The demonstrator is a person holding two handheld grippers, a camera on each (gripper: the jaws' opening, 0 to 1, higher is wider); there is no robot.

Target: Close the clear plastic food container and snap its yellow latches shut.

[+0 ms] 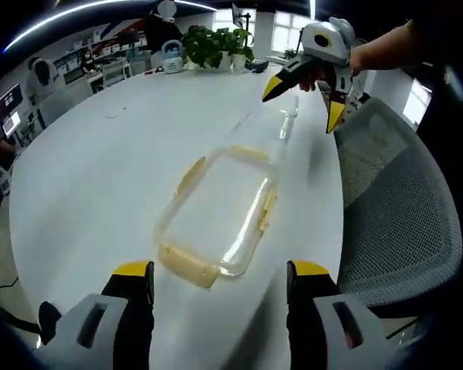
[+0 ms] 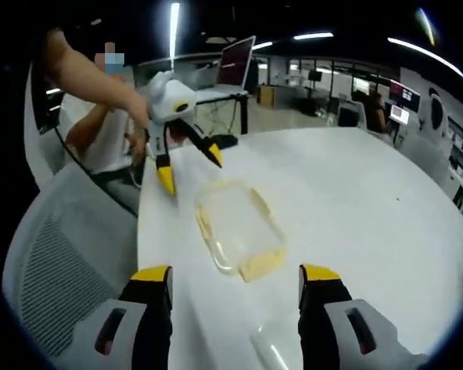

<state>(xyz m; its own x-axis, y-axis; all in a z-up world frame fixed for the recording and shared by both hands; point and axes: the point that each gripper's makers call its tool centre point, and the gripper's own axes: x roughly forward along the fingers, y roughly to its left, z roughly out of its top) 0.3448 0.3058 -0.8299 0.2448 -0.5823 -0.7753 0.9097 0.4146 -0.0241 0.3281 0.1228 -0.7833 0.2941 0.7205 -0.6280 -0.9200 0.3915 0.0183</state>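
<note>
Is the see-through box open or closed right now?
Open. The box has no lid on top, and a clear lid lies apart on the table beyond it.

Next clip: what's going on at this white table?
A person holds a hand-held gripper in each hand over a white table. A clear plastic container with yellow latches lies on it, untouched. The left hand-held gripper and the right hand-held gripper are both open and empty, facing the container from opposite ends. What looks like the clear lid lies just beyond it. A grey mesh chair stands alongside.
</note>
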